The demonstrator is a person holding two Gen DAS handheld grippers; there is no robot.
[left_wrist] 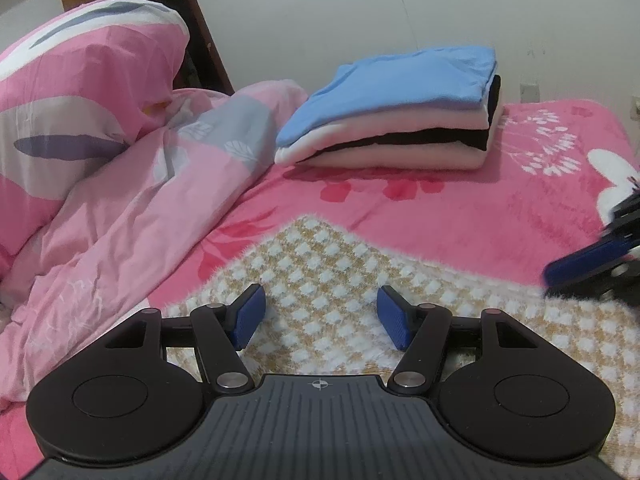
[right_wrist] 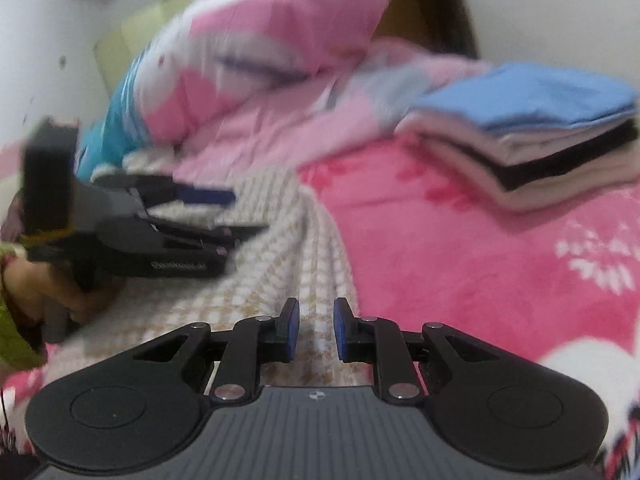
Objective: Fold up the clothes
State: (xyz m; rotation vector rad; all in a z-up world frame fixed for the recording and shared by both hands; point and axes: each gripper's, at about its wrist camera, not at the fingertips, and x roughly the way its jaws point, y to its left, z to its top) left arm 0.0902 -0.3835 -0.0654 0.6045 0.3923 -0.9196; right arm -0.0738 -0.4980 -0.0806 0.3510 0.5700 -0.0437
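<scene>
Checked fuzzy garment (left_wrist: pixel 340 280), tan and white, lies spread on the near part of the pink bed blanket (left_wrist: pixel 460 216). Left gripper (left_wrist: pixel 321 316) hovers over it, jaws well apart, nothing between them. Right gripper (right_wrist: pixel 316 330) is over the same cloth, jaws narrowly parted, empty as far as the blurred view shows. Folded stack (left_wrist: pixel 392 120), blue on top, sits far; pink quilt (left_wrist: pixel 120 184) left.

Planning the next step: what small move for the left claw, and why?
Probably lower the left claw and close on the fuzzy yellow-and-white checked knit garment: its jaws stand open and empty just above the fabric, which still lies unfolded on the pink floral blanket.
</scene>
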